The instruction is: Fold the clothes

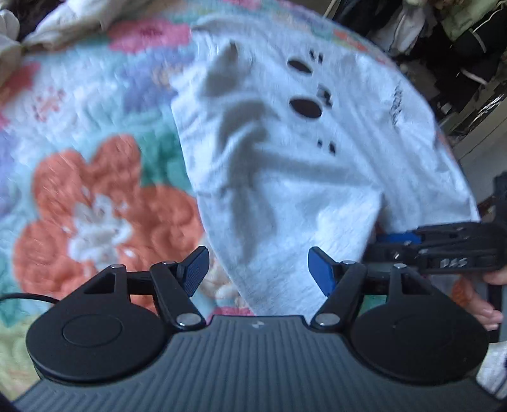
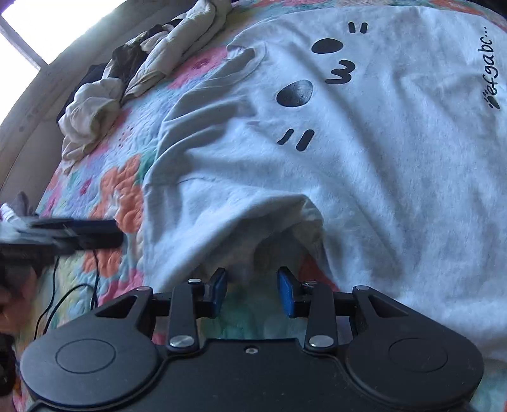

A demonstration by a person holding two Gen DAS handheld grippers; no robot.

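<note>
A light grey T-shirt (image 1: 304,152) with a black cat-face print lies front up on a floral quilt (image 1: 95,202). In the left wrist view my left gripper (image 1: 258,269) is open just above the shirt's near edge. Fabric lies below the gap, and the pads do not touch it. My right gripper (image 1: 399,241) comes in side-on from the right at the shirt's edge. In the right wrist view the T-shirt (image 2: 364,158) fills the frame and a sleeve opening (image 2: 285,234) gapes just ahead of my open right gripper (image 2: 252,288). Only quilt shows between its pads. The left gripper (image 2: 107,233) is blurred at the left.
A heap of crumpled pale and dark clothes (image 2: 126,79) lies at the quilt's far side below a bright window (image 2: 38,28). A black cable (image 2: 63,301) trails over the quilt (image 2: 120,190) near the left gripper. Dark clutter (image 1: 459,47) stands beyond the bed's edge.
</note>
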